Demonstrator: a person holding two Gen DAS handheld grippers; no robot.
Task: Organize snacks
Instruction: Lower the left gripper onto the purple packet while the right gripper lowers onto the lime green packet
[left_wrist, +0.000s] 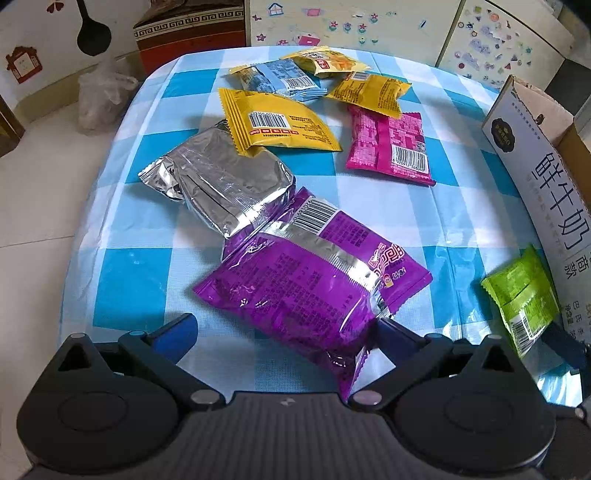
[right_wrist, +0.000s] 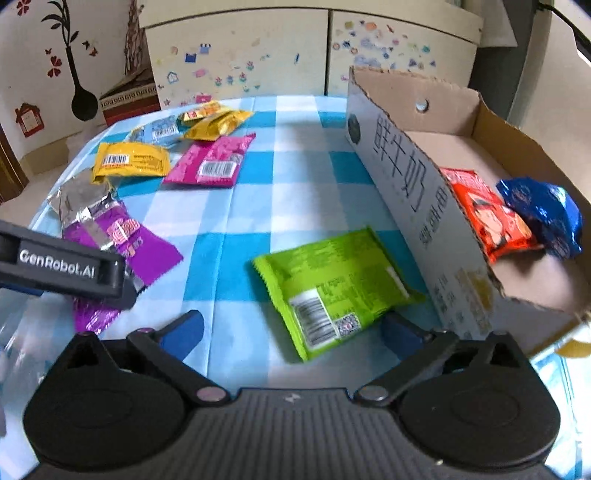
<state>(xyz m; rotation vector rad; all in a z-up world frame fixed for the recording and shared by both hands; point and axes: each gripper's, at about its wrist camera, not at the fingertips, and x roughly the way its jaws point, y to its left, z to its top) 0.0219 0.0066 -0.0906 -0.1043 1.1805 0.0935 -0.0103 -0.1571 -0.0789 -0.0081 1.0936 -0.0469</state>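
Two sets of tongs stood wide open, gripping nothing: the left tongs (left_wrist: 284, 332) straddled the purple packet (left_wrist: 310, 280) at lower centre, the right tongs (right_wrist: 295, 332) framed the green packet (right_wrist: 332, 284) on the worktop (right_wrist: 295, 177) beside the cardboard box (right_wrist: 417, 206). Further up lay more snacks. Judging by this, picking was in hand; next, close and lift into the box

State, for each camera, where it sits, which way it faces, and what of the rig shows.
Left wrist: on the left gripper, angled down at the purple packet; its open fingers show.
Right wrist: on the right gripper, angled down at the green packet beside the cardboard box; open fingers and the left gripper show.
Shared: both packets, box.
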